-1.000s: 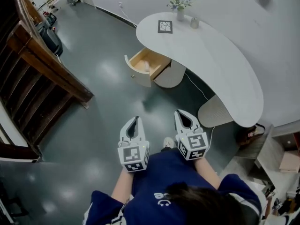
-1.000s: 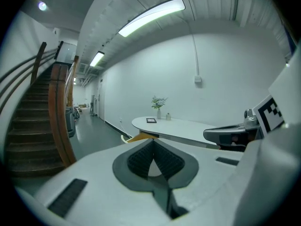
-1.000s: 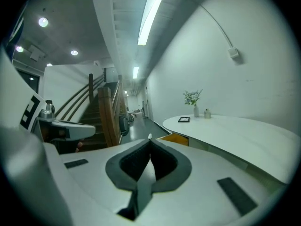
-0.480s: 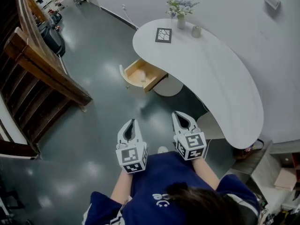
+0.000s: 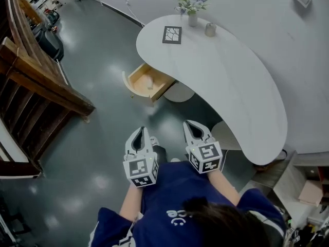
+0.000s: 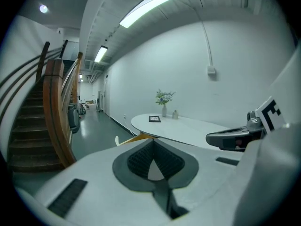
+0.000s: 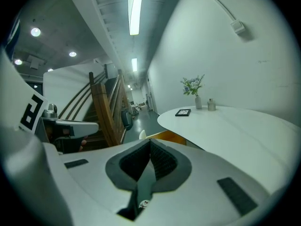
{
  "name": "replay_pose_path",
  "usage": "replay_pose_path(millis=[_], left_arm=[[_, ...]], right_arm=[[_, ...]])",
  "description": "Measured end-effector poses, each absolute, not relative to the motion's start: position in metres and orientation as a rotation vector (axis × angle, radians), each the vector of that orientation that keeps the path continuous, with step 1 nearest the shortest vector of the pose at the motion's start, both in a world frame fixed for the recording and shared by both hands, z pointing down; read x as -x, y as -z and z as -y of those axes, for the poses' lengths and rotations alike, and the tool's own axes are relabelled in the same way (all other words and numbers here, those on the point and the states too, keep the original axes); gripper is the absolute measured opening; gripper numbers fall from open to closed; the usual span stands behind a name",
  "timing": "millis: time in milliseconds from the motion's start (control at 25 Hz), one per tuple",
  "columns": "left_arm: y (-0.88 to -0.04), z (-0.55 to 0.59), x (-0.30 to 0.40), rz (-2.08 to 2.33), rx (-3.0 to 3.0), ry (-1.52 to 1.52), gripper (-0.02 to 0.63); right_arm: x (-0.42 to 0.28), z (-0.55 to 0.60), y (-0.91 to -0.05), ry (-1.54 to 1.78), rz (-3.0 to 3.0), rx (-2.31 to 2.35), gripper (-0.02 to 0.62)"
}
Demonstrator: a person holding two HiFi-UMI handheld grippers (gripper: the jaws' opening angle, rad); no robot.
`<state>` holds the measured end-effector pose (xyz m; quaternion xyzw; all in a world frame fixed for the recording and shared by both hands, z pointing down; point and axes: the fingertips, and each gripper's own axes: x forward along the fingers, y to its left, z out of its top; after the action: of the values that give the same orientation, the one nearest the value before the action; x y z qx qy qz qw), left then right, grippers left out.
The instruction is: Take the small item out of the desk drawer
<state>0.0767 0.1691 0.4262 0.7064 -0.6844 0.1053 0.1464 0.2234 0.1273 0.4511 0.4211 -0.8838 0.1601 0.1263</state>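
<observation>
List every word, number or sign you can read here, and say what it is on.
No text reads clearly.
White print on the shirt: partly hidden, unreadable.
Cubes of the left gripper and right gripper: black-and-white marker squares, no words.
The framed picture: a pattern, no lettering visible.

The drawer (image 5: pixel 127 83) stands open in the upper middle of the head view, pulled out from under the left end of the white curved worktop (image 5: pixel 226 81). It is light wood inside, with a pale rounded front. The small item (image 5: pixel 149 81) is whitish and lies on the drawer's bottom, near the middle. Its shape is too small to tell.
</observation>
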Motion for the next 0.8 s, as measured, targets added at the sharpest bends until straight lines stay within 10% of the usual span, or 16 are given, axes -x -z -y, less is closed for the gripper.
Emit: replay_pose_path(millis=[800], left_arm=[[-0.457, -0.016, 0.022, 1.850, -2.061, -0.276, 0.002]], right_arm=[[-0.140, 0.000, -0.469, -0.549, 2.442, -1.269, 0.008]])
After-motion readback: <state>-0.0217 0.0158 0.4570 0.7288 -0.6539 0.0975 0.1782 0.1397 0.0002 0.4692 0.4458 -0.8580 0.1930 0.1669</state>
